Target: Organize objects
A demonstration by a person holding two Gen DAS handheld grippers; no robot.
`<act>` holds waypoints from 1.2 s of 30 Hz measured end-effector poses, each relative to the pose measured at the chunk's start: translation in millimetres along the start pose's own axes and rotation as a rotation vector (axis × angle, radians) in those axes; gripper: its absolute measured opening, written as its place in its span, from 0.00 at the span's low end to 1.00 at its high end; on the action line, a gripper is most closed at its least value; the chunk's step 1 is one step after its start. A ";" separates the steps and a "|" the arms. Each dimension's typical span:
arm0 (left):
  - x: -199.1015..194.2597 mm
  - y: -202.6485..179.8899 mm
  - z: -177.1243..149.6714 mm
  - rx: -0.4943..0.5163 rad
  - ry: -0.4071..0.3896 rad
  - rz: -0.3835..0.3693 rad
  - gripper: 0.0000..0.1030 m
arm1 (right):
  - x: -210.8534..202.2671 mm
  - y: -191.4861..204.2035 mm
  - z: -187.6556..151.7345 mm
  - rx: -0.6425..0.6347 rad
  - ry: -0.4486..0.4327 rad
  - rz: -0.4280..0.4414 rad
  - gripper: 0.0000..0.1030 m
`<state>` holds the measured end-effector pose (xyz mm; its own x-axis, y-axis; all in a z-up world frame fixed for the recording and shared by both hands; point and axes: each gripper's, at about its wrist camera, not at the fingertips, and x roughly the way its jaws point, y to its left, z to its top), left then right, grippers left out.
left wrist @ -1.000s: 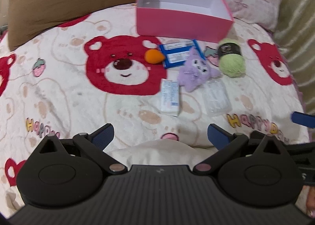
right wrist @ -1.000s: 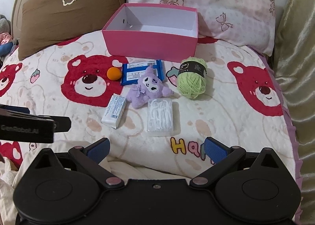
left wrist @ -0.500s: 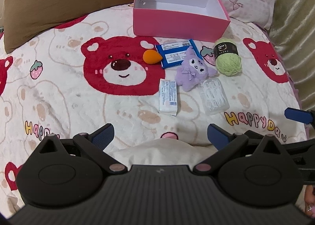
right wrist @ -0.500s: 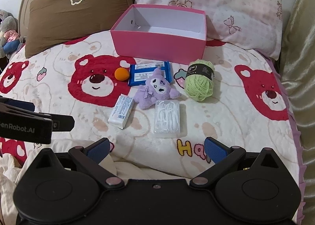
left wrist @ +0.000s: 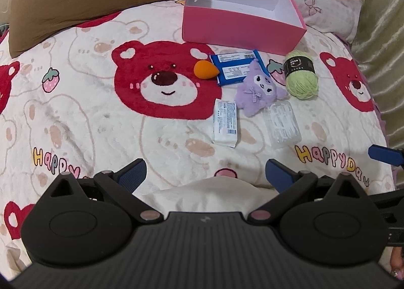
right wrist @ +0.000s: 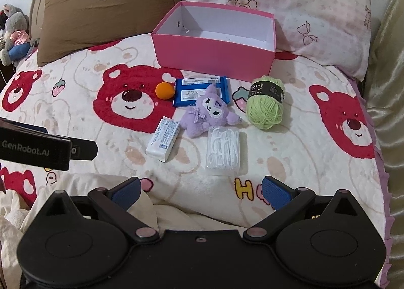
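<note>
An empty pink box [left wrist: 242, 28] [right wrist: 214, 57] stands at the back of the bed. In front of it lie an orange sponge [left wrist: 205, 69] [right wrist: 164, 90], a blue packet [left wrist: 233, 66] [right wrist: 199, 89], a purple plush [left wrist: 257, 92] [right wrist: 208, 114], a green yarn ball [left wrist: 300, 74] [right wrist: 265, 102], a white tissue pack [left wrist: 225, 123] [right wrist: 163, 138] and a clear floss-pick box [left wrist: 282, 123] [right wrist: 222, 150]. My left gripper [left wrist: 205, 174] and right gripper [right wrist: 199, 191] are both open and empty, hovering near the bed's front edge, short of the objects.
The bed has a bear-print blanket [left wrist: 101, 117]. A brown pillow [right wrist: 106, 11] and a pink pillow [right wrist: 303, 6] lie behind the box. A shiny curtain [right wrist: 388, 61] hangs on the right. Cream cloth [left wrist: 209, 195] bunches at the front. Plush toys [right wrist: 12, 33] sit far left.
Both grippers have drawn back and risen a little, so the objects look slightly farther and more centred. Nothing on the bed has moved. Both grippers stay open.
</note>
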<state>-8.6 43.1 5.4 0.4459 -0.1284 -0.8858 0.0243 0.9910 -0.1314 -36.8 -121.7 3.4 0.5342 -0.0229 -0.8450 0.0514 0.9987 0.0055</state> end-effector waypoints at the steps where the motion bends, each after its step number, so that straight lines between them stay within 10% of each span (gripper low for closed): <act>1: -0.5 0.8 0.2 -0.002 -0.001 0.000 0.99 | -0.4 0.4 0.2 -0.001 0.000 0.000 1.00; 19: -10.0 5.0 1.2 -0.001 -0.023 -0.011 0.99 | -4.9 0.6 2.8 -0.001 -0.001 0.005 1.00; 36: 53.4 27.2 21.5 -0.049 -0.123 -0.094 0.97 | 64.8 13.7 21.6 -0.088 -0.094 0.342 0.97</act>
<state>35.2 64.0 -35.9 0.5497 -0.2122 -0.8080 0.0290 0.9715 -0.2354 16.7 -110.6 -39.7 0.5834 0.3135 -0.7492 -0.2144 0.9492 0.2303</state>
